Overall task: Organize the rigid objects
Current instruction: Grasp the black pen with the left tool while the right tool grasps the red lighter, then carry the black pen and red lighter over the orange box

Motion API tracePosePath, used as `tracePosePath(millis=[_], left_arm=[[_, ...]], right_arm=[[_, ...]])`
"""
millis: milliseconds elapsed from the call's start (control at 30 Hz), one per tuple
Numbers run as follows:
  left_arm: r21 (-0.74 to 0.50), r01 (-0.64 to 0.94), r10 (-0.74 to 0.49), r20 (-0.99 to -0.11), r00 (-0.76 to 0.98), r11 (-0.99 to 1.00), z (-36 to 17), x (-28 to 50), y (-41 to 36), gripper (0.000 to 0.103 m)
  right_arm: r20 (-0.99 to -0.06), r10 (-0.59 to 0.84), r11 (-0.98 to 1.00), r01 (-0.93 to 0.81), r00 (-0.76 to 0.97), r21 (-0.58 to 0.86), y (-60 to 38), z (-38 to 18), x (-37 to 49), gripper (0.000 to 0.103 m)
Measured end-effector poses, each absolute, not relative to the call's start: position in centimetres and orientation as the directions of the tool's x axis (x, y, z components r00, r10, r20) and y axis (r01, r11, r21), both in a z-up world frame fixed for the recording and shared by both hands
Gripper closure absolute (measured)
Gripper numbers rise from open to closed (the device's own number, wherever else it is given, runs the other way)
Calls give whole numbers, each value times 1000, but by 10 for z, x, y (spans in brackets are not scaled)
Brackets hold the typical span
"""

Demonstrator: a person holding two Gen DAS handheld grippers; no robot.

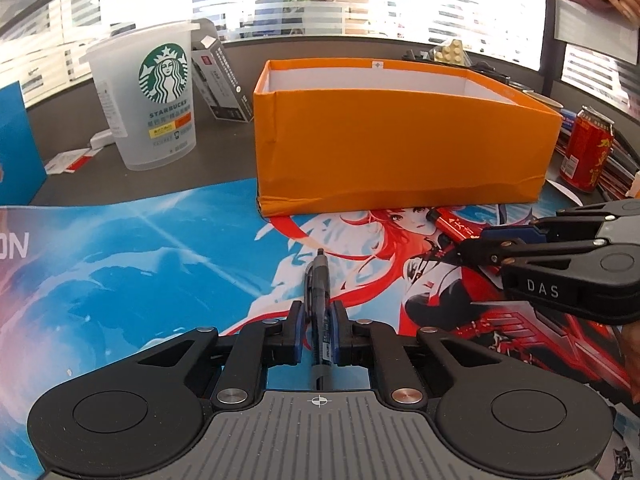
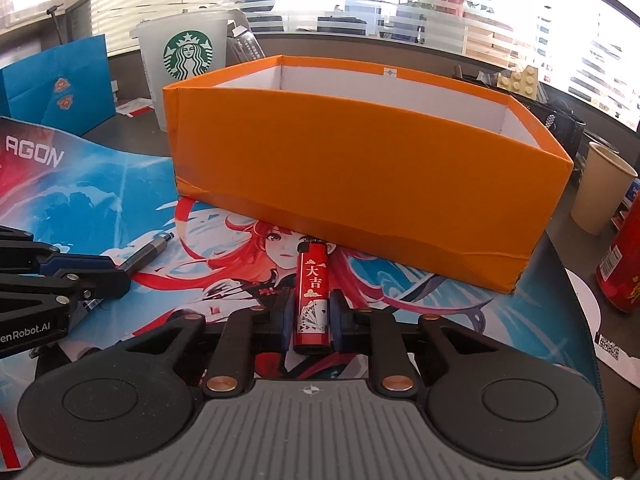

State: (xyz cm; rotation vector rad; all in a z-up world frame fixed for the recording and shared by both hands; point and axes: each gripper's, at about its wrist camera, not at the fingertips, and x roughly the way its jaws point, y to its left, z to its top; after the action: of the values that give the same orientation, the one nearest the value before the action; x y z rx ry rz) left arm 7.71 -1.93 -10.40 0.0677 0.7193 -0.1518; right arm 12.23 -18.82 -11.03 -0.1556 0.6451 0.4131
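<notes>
Both grippers loaded, box waiting.
Dark slim plastic pen [image 1: 320, 300] lay clamped in left gripper [image 1: 319, 322]; red printed lighter [image 2: 313, 300] pinched in right gripper [image 2: 312, 320], both low over illustrated desk mat [image 1: 160, 264], before open orange cardboard box [image 2: 360, 184]. Risk: pen pivoting, lighter slipping during lift.

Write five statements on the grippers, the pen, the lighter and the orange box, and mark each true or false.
1. The left gripper is shut on the black pen. True.
2. The right gripper holds a blue lighter. False: the red lighter is between its pads.
3. The orange box has a lid on it. False: it is open, its white inner walls showing.
4. The pen already lies in the box. False: it is on the printed mat.
5. A Starbucks cup stands left of the box. True.
</notes>
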Motion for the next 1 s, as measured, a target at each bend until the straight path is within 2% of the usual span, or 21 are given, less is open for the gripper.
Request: tracePosePath(millis=[500, 1000], left_arm=[[-36, 144, -131, -670, 731, 989, -101, 80, -11, 92], [-99, 122, -157, -600, 785, 988, -65, 68, 16, 92]], right_arm=[[-617, 345, 909, -414, 707, 34, -192, -107, 119, 86], [-565, 383, 906, -418, 731, 73, -196, -85, 102, 86]])
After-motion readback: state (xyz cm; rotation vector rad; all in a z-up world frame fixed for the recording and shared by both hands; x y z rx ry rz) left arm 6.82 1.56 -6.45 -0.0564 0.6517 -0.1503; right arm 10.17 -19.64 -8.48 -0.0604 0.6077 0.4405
